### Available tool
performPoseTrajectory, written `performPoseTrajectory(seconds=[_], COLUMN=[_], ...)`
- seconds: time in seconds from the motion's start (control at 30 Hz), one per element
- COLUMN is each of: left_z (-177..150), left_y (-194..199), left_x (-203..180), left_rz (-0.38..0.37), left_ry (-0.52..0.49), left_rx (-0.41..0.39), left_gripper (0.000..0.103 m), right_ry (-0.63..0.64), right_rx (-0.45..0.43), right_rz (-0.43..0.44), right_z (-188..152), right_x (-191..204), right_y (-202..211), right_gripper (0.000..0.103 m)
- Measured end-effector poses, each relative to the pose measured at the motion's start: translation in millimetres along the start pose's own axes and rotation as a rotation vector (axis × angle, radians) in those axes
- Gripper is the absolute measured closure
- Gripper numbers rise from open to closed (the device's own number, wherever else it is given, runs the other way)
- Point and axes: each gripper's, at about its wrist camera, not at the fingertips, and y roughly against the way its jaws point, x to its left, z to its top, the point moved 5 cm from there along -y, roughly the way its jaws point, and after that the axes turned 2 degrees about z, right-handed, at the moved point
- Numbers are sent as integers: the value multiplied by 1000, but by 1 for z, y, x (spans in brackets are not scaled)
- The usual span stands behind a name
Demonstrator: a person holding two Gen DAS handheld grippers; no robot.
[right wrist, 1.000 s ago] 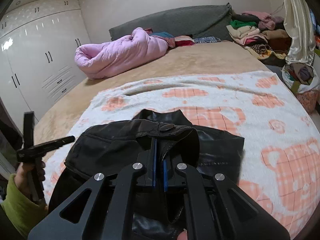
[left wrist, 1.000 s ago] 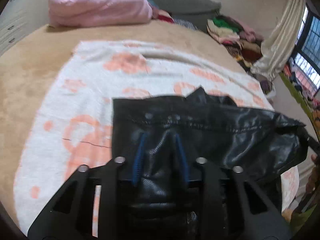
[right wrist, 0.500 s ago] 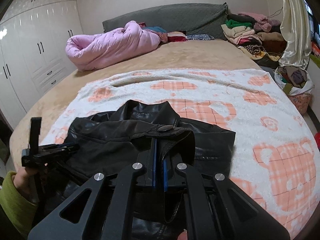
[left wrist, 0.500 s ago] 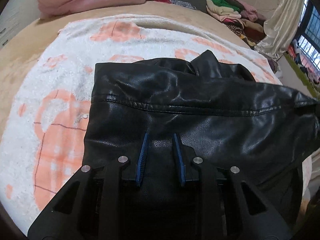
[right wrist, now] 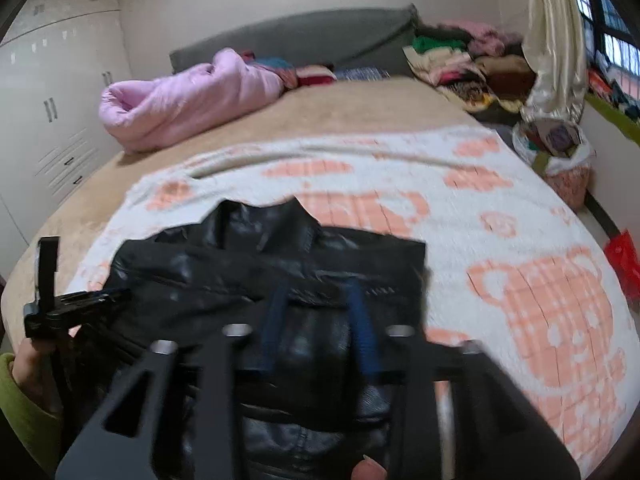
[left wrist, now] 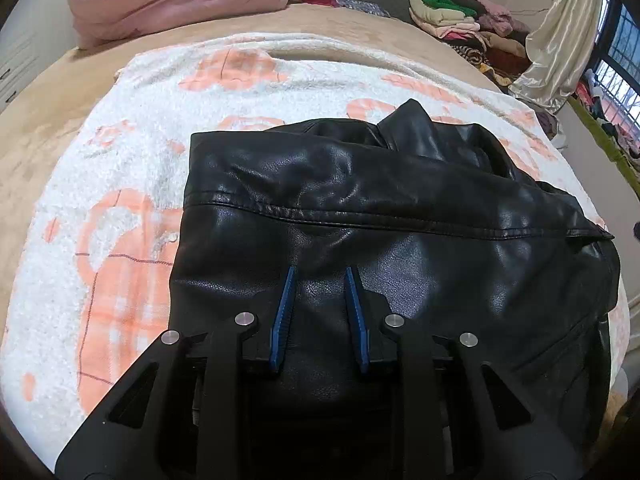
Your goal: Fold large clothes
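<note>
A black leather jacket (left wrist: 400, 200) lies folded on a white blanket with orange bears (left wrist: 120, 200), collar toward the far side. My left gripper (left wrist: 320, 274) sits on the jacket's near left part, its blue pads closed on a thick fold of leather. The right wrist view is blurred. There my right gripper (right wrist: 316, 288) hovers over the jacket (right wrist: 320, 248); its jaws are opening and the pads stand apart without pressing the leather. In that view the left gripper (right wrist: 116, 296) shows at the left, held by a hand in a green sleeve (right wrist: 20, 404).
A rolled pink quilt (right wrist: 192, 104) lies at the head of the tan bed (right wrist: 360, 108). Piled clothes (right wrist: 460, 56), a curtain (right wrist: 556, 40) and a full bag (right wrist: 560, 148) stand at the right. White wardrobes (right wrist: 52, 120) line the left wall. The blanket (right wrist: 520, 240) spreads right of the jacket.
The left gripper came down with the jacket fold, which now lies flat on the blanket. The right gripper's pads, pressed together on a jacket flap before, have parted and the flap has dropped.
</note>
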Motion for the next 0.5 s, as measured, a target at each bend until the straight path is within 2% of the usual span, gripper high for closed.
performPoseTrajectory(seconds=[0.13,0.27,0.33,0.4,0.5], left_z=[0,1,1,0,0], left_y=[0,0,0,0,0], left_x=[0,0,-1,-1,-1], left_rz=[1,0,1,-1,-6], left_ry=[-3,-3,-5,-7,-3], left_rx=[1,2,2,5,9], left_gripper=[86,86,86,86,86], right_ry=[62,133,150,129,106], right_rx=[2,65,97,141,192], right_rz=[22,9,-36,-38,-57], right_z=[9,11,7,-1,-18], right_x=[29,53,54,51,41], right_y=[-14,-50,-66,-81,-100], right_gripper=[83,82,76,70,69])
